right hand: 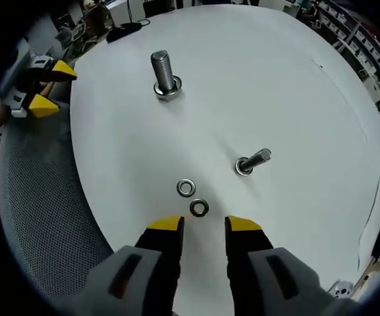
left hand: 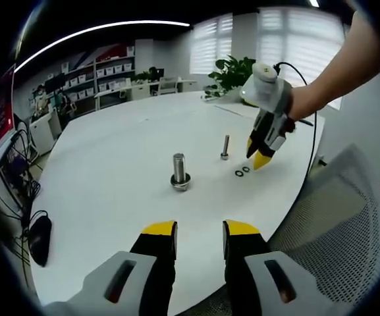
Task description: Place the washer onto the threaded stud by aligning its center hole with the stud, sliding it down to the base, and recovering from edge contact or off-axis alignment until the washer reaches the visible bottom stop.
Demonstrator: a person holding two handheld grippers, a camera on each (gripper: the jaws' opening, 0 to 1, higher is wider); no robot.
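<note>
My right hand-held gripper (right hand: 202,226) hangs part-open & empty just above two washers (right hand: 192,197) lying flat on the tabletop (right hand: 295,85), small stud (right hand: 253,161) near, so I should drop square, pinch one washer by its rim w/o nudging the other.

Two steel washers (right hand: 186,187) (right hand: 199,208) flat on table, near upright threaded stud (right hand: 253,161)
</note>
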